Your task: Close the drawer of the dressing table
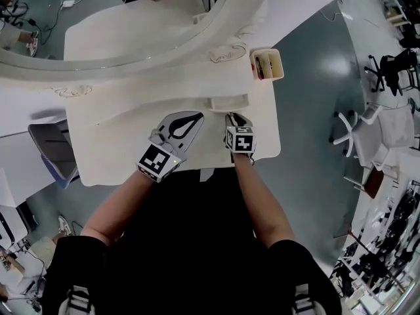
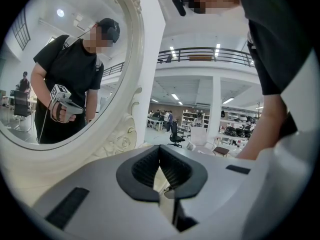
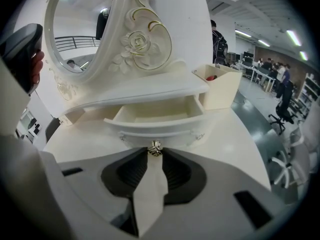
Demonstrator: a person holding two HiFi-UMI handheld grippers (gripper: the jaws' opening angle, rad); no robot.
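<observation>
The white dressing table (image 1: 118, 146) has its small drawer (image 1: 228, 102) pulled out under the mirror shelf. In the right gripper view the drawer (image 3: 165, 115) is open and empty, and its metal knob (image 3: 155, 147) faces me. My right gripper (image 3: 155, 154) points down at the drawer front. The knob sits right at its tips, with a narrow gap behind it, and I see no firm pinch. In the head view the right gripper (image 1: 235, 117) is just in front of the drawer. My left gripper (image 1: 195, 118) rests over the tabletop to its left. Its fingertips (image 2: 160, 148) meet on nothing.
An oval mirror (image 1: 131, 18) in a carved frame (image 3: 142, 44) stands behind the drawer. A small open box (image 1: 267, 64) sits at the table's back right corner. A grey stool (image 1: 52, 151) stands left of the table, and white office chairs (image 1: 354, 130) stand to the right.
</observation>
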